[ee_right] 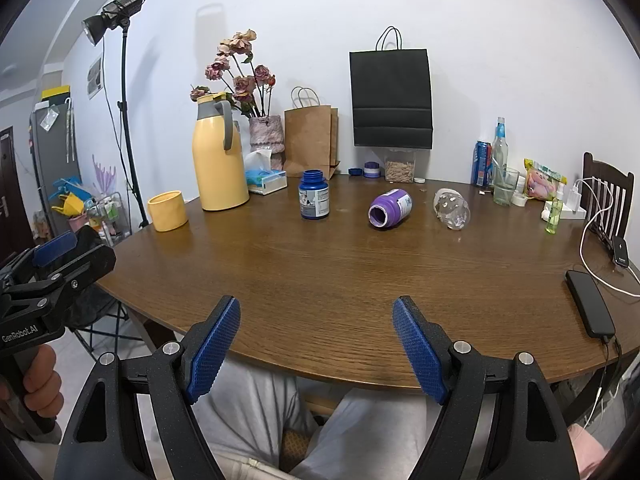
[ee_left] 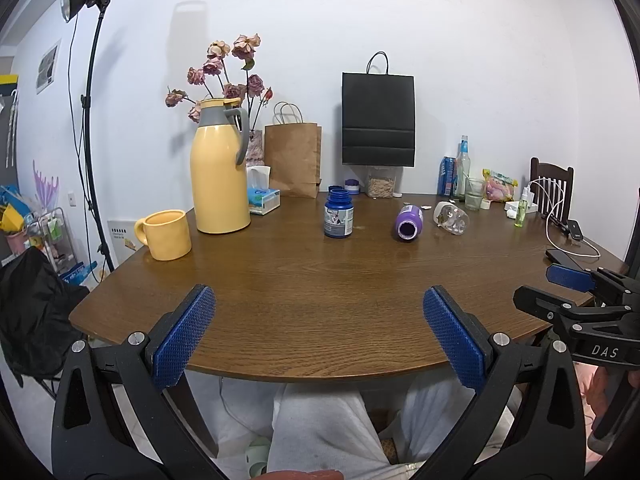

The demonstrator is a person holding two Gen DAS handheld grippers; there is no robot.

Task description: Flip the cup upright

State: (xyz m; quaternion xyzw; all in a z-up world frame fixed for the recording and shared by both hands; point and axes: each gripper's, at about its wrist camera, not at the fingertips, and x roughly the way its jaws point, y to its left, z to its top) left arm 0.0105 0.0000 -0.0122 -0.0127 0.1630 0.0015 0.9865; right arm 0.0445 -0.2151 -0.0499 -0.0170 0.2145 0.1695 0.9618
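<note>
A yellow mug (ee_left: 166, 235) stands upright with its opening up at the table's left edge; it also shows in the right wrist view (ee_right: 168, 211). A clear plastic cup (ee_left: 452, 218) lies on its side at the far right middle, and shows in the right wrist view (ee_right: 452, 209). My left gripper (ee_left: 318, 336) is open and empty over the table's near edge. My right gripper (ee_right: 316, 350) is open and empty, also at the near edge. Each gripper shows at the side of the other's view.
A yellow thermos jug (ee_left: 219, 168), a blue bottle (ee_left: 338, 213) standing and a purple bottle (ee_left: 409, 223) lying on its side are on the wooden table (ee_left: 320, 280). Paper bags, a tissue box, a glass and bottles line the back. A phone (ee_right: 590, 304) with cable lies right.
</note>
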